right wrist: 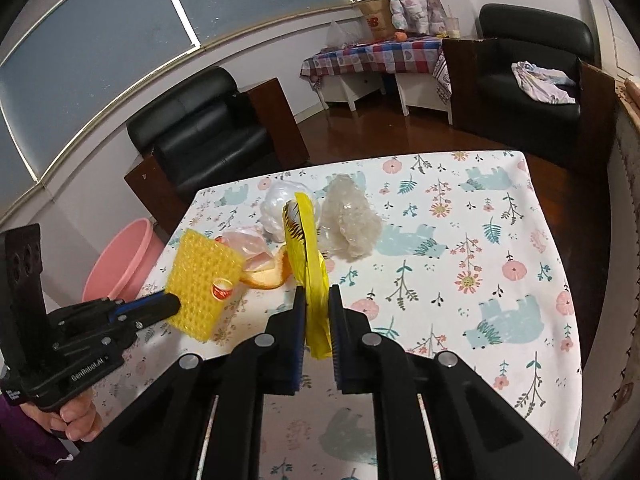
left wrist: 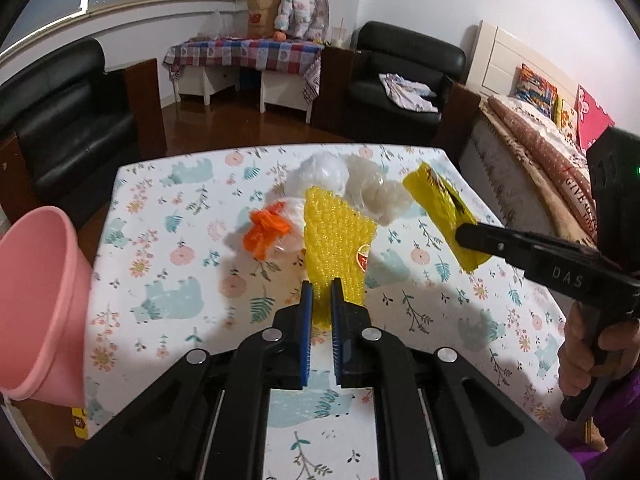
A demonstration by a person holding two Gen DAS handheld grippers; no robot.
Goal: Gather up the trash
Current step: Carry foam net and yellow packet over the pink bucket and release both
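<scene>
"GenRobot.AI" left hand-held gripper (right wrist: 176,302) pinching yellow bubble wrap (left wrist: 336,236) (round red sticker); right hand-held gripper (right wrist: 316,300) pinching yellow wrapper (right wrist: 308,248).

Left gripper (left wrist: 321,300): matt black plastic body, ribbed blue pads, shiny metal pivot pins; same build on right gripper (right wrist: 317,304). Yellow bubble wrap (left wrist: 336,236): glossy, bumpy plastic w/ paper-looking sticker. Yellow wrapper (right wrist: 308,256): thin glossy film, creased. Clear plastic wads (left wrist: 360,188): crinkled, translucent. Orange peel (right wrist: 268,276): matt, pitted. Tablecloth (right wrist: 480,264): smooth printed cloth, matt. Pink bin (left wrist: 40,300): smooth plastic, semi-gloss. Armchairs (left wrist: 404,76): glossy black leather-look. Floor (right wrist: 380,128): polished wood
</scene>
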